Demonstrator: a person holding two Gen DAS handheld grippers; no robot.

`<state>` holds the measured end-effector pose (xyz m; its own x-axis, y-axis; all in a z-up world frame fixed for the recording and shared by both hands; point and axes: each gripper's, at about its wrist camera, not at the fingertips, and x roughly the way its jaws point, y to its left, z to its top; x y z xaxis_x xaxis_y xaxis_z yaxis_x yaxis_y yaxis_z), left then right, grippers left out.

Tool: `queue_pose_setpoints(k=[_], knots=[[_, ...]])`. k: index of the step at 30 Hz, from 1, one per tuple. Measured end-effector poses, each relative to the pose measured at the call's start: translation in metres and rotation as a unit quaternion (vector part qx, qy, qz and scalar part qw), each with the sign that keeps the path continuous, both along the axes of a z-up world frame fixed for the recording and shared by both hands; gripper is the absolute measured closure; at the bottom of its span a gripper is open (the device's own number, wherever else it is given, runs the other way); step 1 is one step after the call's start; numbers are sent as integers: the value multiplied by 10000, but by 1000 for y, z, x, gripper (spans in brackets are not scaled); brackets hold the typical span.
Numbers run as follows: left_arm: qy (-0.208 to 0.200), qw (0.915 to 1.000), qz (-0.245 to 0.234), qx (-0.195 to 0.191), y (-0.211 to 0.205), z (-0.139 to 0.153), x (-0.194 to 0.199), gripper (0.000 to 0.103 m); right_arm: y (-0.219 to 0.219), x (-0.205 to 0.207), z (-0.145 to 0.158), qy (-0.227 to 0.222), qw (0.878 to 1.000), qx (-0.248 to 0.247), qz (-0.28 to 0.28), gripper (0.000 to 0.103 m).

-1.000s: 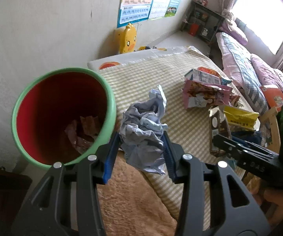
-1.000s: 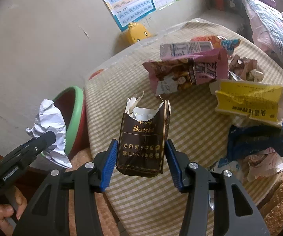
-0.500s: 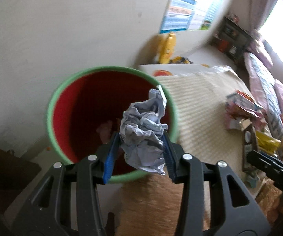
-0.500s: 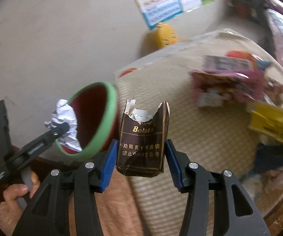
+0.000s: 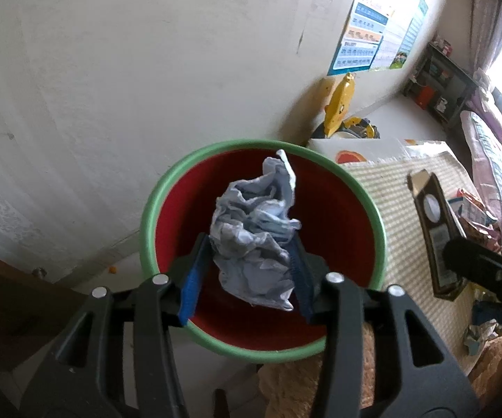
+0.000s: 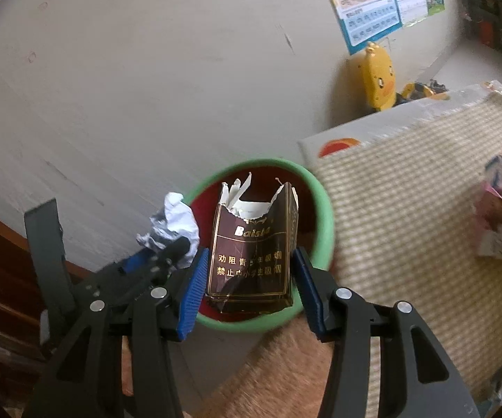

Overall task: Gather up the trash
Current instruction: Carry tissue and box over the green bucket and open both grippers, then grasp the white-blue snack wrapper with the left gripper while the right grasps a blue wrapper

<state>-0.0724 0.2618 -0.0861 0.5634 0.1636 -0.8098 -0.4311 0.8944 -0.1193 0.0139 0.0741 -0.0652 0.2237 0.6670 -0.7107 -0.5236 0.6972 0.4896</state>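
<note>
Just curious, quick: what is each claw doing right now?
Left gripper: jaws just opening, crumpled paper between them.
Right gripper: closed on torn cigarette pack.

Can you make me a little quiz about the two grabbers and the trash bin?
1. What colour is the rim of the bin? A green, B blue, C yellow.
2. True or false: the right gripper has nothing between its jaws.
3. Fill in: the left gripper holds a crumpled ____ over the bin.

Key
1. A.
2. False: it holds a torn brown pack.
3. Paper; those jaws have just been opening, with the paper still between them.
</note>
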Motion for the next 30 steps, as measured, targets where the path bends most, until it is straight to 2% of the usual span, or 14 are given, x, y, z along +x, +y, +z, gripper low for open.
queue_pose_setpoints(k=[1, 2, 3, 8, 13, 19, 22, 24, 27, 28, 30], knots=[[10, 10000, 28, -18, 2, -1, 1, 37, 3, 2, 0, 1, 10000, 32, 8, 54], [3, 10000, 77, -45, 4, -1, 1, 31, 5, 3, 1, 0, 10000, 59, 10, 48], [-32, 9999, 92, -79, 5, 0, 1, 31, 7, 4, 2, -4, 10000, 90, -11, 44], [-33, 10000, 32, -35, -1, 1, -1, 31, 3, 0, 6, -56, 10000, 50, -38, 44], [-41, 9999, -83, -118, -13, 2, 1, 31, -21, -6, 6, -104, 9998, -102, -141, 44], [-24, 9985, -501, -229, -50, 4, 6, 31, -86, -13, 4, -271, 9966, -440, -636, 42], [32, 9953, -905, -337, -83, 1, 10, 31, -133, -17, -1, -347, 9909, -742, -1067, 42], [145, 9903, -1331, -367, -114, -3, 14, 31, -173, -20, -6, -330, 9836, -928, -1508, 41], [356, 9757, -2140, -317, -170, -11, 19, 31, -234, -27, -11, -273, 9687, -1008, -2253, 41], [383, 9696, -2398, -311, -188, -12, 19, 31, -255, -29, -12, -256, 9616, -1029, -2532, 41], [469, 9521, -2986, -457, -228, -15, 20, 31, -289, -35, -14, -208, 9495, -1088, -2936, 41]])
